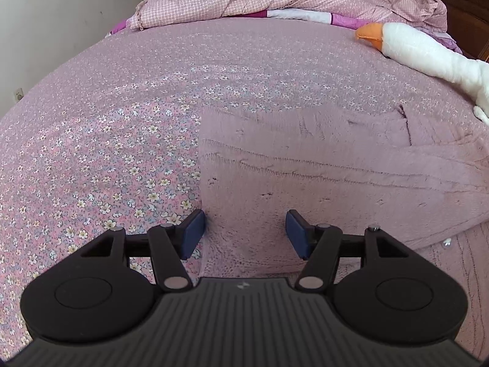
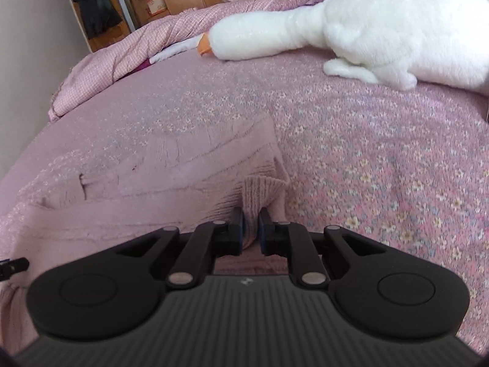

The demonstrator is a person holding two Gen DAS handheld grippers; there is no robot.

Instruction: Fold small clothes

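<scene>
The bed fills nearly everything I see, its floral pink sheet running off to a heaped checked quilt at the far end, and the pink knitted garment I am folding lies flat on the near part of it, close in front of both my tools. A big white plush goose sprawls on the sheet beyond the garment on my right side, apart from the knit but near the ground a fold might swing over. My right gripper is nearly closed, its jaws pinching a raised tuck of the knit at the garment's right edge. My left gripper stands wide open, holding nothing, jaws straddling the left edge of the cloth with one blue pad over the sheet and the other over the knit. My worry from here is lopsidedness: if I lift with the right while the left has no hold, the garment would drag and bunch instead of folding along a clean line. The left could also close on sheet as well as knit (both are pink, and the edge is faint), so the bedding would come up too. The right pinch looks narrow, and loose knit may slip or stretch under a quick pull. A small pale button near the lower right of the left view could snag.
</scene>
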